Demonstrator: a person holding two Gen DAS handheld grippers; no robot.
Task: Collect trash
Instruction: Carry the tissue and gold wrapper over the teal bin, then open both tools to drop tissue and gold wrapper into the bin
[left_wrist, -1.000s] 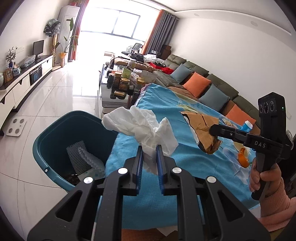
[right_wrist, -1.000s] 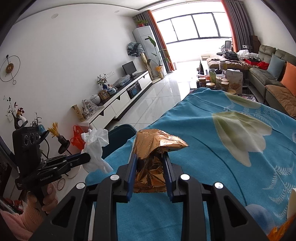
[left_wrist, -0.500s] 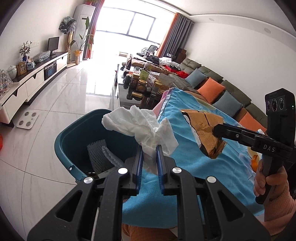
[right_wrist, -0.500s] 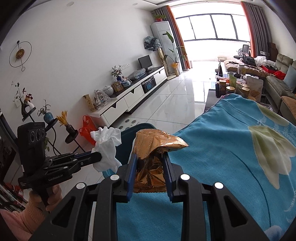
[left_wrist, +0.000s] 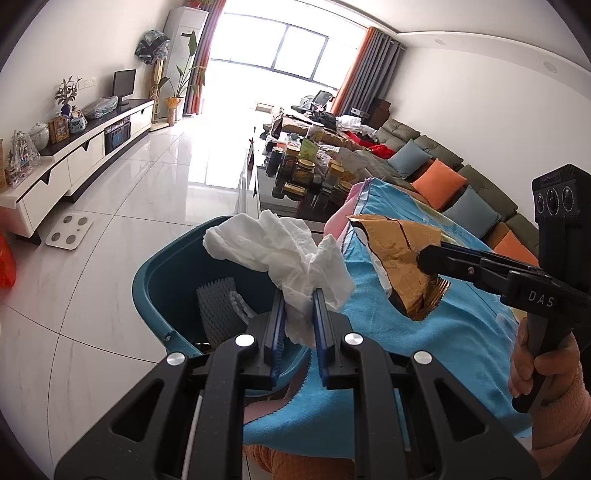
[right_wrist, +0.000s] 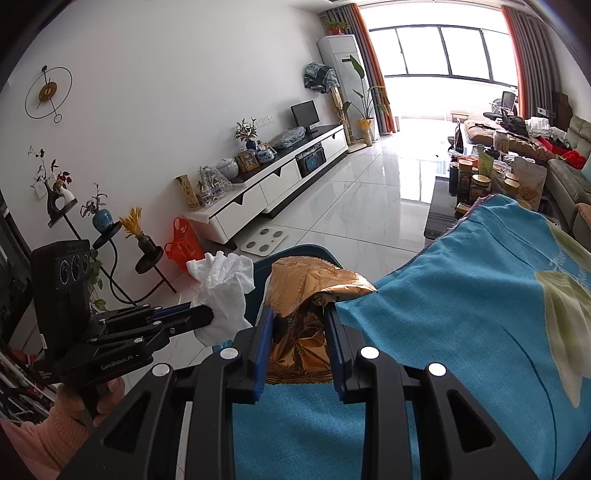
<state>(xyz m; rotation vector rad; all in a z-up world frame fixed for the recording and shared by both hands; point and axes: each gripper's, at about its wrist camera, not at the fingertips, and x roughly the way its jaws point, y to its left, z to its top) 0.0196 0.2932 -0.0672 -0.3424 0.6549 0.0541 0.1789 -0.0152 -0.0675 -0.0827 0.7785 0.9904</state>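
Left claw: we see our left claw (left_wrist: 298, 314) nearly closed, its blue pads pinching the tail of a crumpled white tissue (left_wrist: 280, 254).
Tissue: it hangs in the air above the open teal bin (left_wrist: 155, 280), its bulk over the bin's near rim.
Right claw: our right claw (right_wrist: 299, 332) is clamped on a crinkled gold snack wrapper (right_wrist: 303, 295), the wrapper filling the gap between the pads.
Wrapper: we hold it in the air above the left edge of the worktop, just beside the bin; its open top points toward the bin.
Bin: it stands on the white tiled floor (left_wrist: 122, 206), touching the draped blue cloth (right_wrist: 461, 295); grey ridged packing (left_wrist: 216, 306) lies inside.
Worktop: the blue flowered cloth covers it.
Hands: a hand in a pink sleeve (left_wrist: 543, 373) grips the right handle.
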